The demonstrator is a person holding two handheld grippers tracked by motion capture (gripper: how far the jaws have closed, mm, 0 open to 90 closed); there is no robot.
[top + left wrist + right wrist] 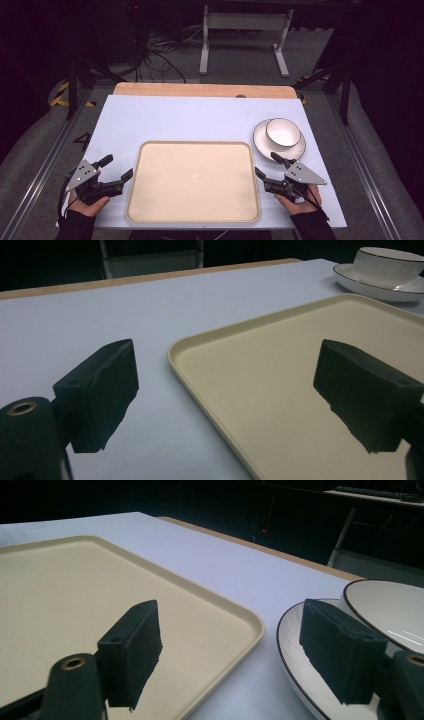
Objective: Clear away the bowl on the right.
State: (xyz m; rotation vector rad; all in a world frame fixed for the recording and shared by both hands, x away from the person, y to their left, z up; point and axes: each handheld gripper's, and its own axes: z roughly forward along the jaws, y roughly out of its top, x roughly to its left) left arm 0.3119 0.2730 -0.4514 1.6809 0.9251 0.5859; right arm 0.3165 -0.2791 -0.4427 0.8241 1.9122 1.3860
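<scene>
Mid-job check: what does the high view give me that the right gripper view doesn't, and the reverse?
High view: both hands, the open left gripper beside the tray's left edge, the open right gripper at its right edge. Right gripper view: close up, one jaw over the tray's rim, the other over the plate. Shared: tray, plate and the bowl on it.

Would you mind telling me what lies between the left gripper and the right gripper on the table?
The beige tray lies between the left gripper and the right gripper, with nothing on it, as the high view shows.
</scene>
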